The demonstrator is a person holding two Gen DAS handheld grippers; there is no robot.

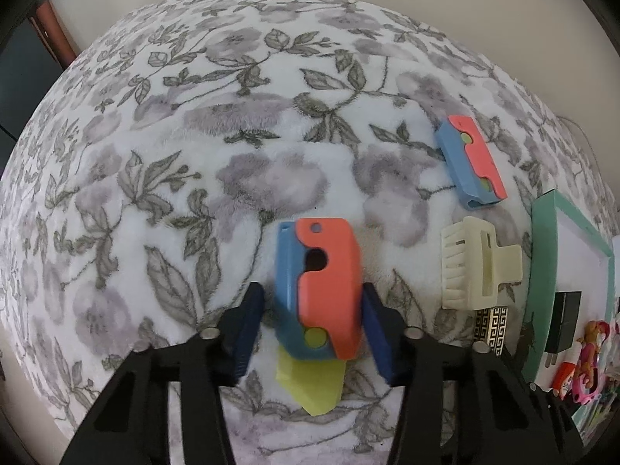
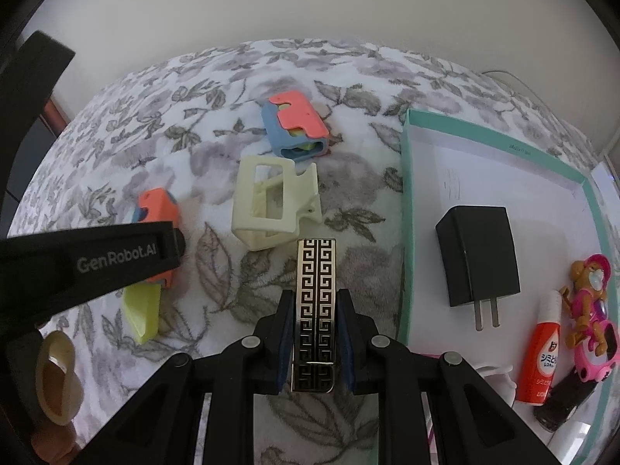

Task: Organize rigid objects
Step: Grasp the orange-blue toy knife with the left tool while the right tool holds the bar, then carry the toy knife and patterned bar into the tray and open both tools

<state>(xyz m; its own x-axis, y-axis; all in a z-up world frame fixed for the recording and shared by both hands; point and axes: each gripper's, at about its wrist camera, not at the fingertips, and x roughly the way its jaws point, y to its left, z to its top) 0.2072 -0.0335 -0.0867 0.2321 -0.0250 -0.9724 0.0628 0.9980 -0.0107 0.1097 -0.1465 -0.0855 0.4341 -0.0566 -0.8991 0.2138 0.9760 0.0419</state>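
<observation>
The left gripper (image 1: pixel 314 310) has its jaws around the toy knife (image 1: pixel 317 294), the one with the yellow blade sticking out. The right pad touches it; at the left pad I cannot tell. The right gripper (image 2: pixel 314 333) pinches the patterned clip (image 2: pixel 314 310) tight. In the right view, the cream hair claw (image 2: pixel 271 205) lies at 11 o'clock from that clip. The teal box (image 2: pixel 405 209) sits at 3 o'clock, with the black plug (image 2: pixel 478 255) inside.
</observation>
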